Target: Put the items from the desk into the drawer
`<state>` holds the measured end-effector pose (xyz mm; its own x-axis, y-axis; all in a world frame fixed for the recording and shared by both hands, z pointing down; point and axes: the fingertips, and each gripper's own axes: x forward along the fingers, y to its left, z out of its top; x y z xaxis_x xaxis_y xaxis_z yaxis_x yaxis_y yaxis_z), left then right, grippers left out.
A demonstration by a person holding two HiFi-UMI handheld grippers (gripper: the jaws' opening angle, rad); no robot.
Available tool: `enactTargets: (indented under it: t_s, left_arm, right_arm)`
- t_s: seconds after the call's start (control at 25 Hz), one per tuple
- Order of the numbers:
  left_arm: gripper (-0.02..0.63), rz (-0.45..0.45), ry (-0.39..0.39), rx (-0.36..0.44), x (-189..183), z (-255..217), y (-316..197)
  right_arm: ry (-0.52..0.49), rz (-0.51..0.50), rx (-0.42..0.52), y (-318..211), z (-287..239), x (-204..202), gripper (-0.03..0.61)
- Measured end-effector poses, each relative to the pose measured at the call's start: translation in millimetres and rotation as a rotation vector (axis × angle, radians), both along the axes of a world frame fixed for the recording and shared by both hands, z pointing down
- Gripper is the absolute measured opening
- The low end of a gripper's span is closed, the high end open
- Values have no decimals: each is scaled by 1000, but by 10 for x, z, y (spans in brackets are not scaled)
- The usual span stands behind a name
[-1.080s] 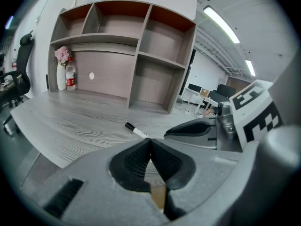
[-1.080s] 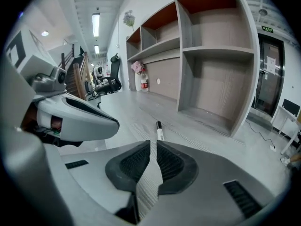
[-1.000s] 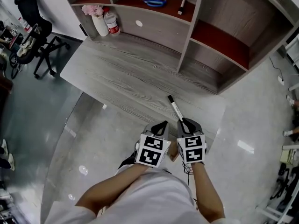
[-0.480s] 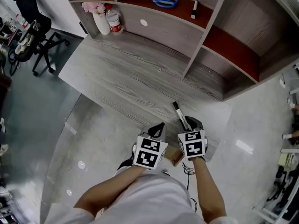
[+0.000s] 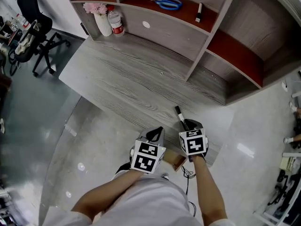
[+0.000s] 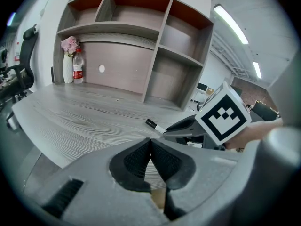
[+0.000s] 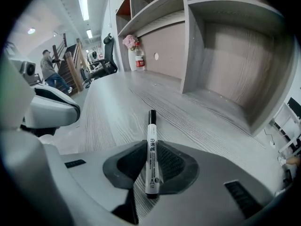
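Note:
A black-capped white marker [image 5: 179, 114] sticks out over the front edge of the grey wooden desk [image 5: 122, 79], with my right gripper [image 5: 187, 124] shut on it. In the right gripper view the marker [image 7: 152, 121] lies lengthwise between the pads, cap pointing away, in the right gripper [image 7: 151, 146]. My left gripper [image 5: 157, 132] hangs just left of it, off the desk's front edge. Its jaws meet with nothing between them in the left gripper view, where the left gripper [image 6: 150, 145] faces the desk and the marker [image 6: 154, 125] shows beyond it.
A brown wooden piece [image 5: 173, 159] shows below and between the grippers. On the shelf unit lie blue scissors [image 5: 168, 3] and another marker [image 5: 199, 12]. A flower vase [image 5: 99, 21] and a bottle [image 5: 116, 23] stand at the desk's back left. An office chair [image 5: 33, 27] is far left.
Both grippers have drawn slightly back from the desk toward my body, the right one keeping the marker. The left gripper has sunk a little lower.

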<state>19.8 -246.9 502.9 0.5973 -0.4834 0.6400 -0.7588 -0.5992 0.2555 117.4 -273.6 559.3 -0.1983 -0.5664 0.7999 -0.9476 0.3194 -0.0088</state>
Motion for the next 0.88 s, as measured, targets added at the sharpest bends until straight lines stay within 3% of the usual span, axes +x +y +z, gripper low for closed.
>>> enactTargets:
  t_s: [0.36,0.88]
  left_arm:
    - [2,-16,-2,11,-17,20,141]
    - [2,-28,-4,27,116,-10,606]
  right_arm:
    - [-93,61,45,146,-159,-34,57]
    - [-135,69,78,746,-290,-30,57]
